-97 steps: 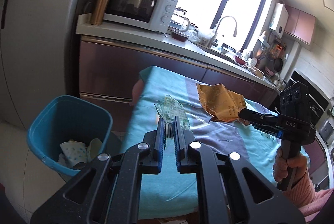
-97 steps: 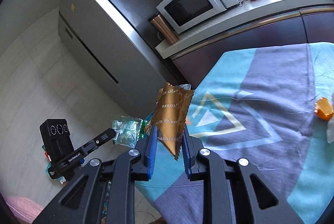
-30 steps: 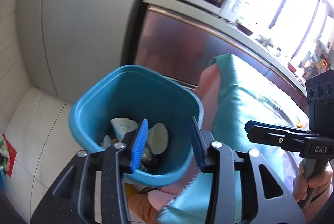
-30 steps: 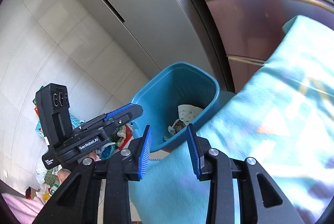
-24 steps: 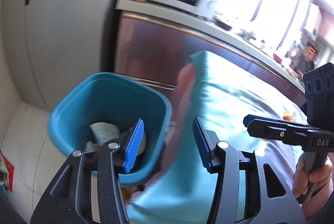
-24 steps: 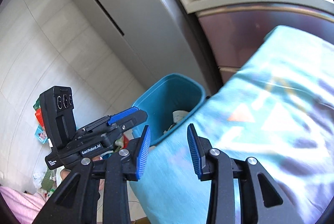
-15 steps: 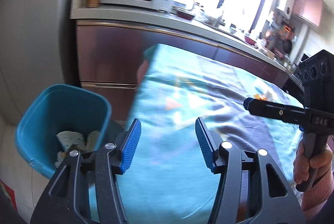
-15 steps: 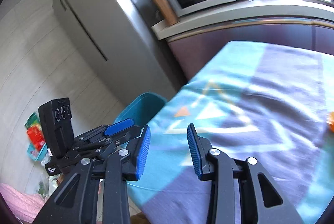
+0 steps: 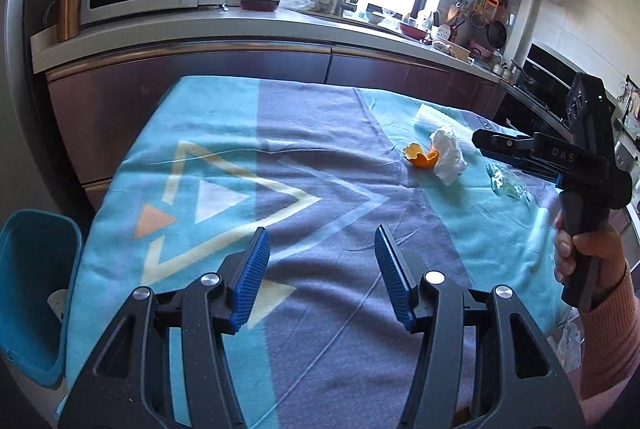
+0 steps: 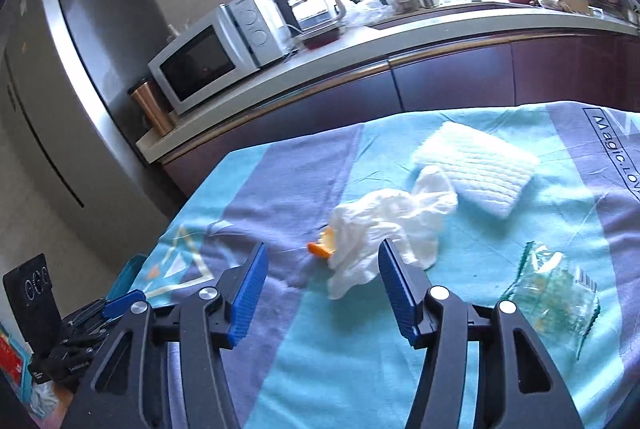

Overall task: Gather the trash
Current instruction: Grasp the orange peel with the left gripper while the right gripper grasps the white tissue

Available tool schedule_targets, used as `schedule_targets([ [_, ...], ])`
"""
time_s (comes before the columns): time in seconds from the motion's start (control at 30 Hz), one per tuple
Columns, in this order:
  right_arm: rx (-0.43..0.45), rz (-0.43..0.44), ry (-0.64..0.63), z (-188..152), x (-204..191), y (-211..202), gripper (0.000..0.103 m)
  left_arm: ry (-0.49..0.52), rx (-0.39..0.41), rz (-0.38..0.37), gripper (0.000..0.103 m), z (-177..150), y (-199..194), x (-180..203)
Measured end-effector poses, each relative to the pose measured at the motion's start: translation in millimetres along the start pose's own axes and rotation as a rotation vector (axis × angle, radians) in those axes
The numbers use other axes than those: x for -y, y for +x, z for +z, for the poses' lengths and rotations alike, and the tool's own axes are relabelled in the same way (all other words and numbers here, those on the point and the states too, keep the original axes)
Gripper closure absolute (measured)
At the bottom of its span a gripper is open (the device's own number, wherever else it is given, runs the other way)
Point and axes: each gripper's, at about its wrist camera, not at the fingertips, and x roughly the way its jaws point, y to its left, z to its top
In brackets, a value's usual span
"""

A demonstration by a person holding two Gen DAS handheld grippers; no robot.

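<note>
A crumpled white tissue [image 10: 384,225] lies on the blue and grey cloth [image 10: 280,197], with a piece of orange peel [image 10: 320,249] against its left side. To their right rests a clear green wrapper [image 10: 556,289]. My right gripper [image 10: 320,285] hovers just short of the tissue, its jaws opening with nothing between them. My left gripper [image 9: 320,269] stands open and empty over the cloth's triangle pattern. From the left wrist the peel [image 9: 418,157], tissue [image 9: 448,153] and wrapper [image 9: 504,183] sit far right, near the right gripper [image 9: 486,143]. The blue bin [image 9: 32,289] stands at the table's left end.
A folded white towel [image 10: 476,165] lies behind the tissue. Beyond the table runs a counter [image 10: 360,49] with a microwave [image 10: 216,53], a copper cup [image 10: 154,109], a kettle and a sink tap. A steel fridge [image 10: 60,101] stands at the left.
Both grippers swung from over the blue bin to the right, back above the table. The gold and green wrappers held earlier are gone from the jaws, which now stand wider apart.
</note>
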Motion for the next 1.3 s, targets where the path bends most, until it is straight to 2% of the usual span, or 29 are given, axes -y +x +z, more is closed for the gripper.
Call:
schedule_targets([
  [0.13,-0.026,-0.019,0.025,3,29,11,0.045,0.027,-0.010,-0.013,0.049,8,13,15],
  [0.4,-0.065,-0.010,0.041,3,38,30,0.046,0.078,-0.044,-0.048,0.049,23,42,43],
  [0.47,-0.083,0.010,0.060,2,42,33,0.063,0.089,-0.055,-0.056,0.049,26,50,49],
  [0.5,-0.094,0.022,0.065,2,43,35,0.077,0.094,-0.058,-0.060,0.049,28,53,52],
  [0.53,-0.097,0.028,0.067,1,45,35,0.085,0.099,-0.062,-0.063,0.049,30,56,54],
  [0.63,-0.088,0.042,0.070,0,48,30,0.092,0.115,-0.069,-0.070,0.049,36,66,62],
  [0.8,-0.045,0.080,0.092,2,56,11,0.095,0.143,-0.082,-0.085,0.049,48,83,74],
  [1.1,0.020,0.122,0.092,5,62,-22,0.095,0.177,-0.156,-0.119,0.049,67,133,103],
  [1.3,0.028,0.137,0.117,2,70,-27,0.095,0.195,-0.217,-0.095,0.048,79,168,117],
])
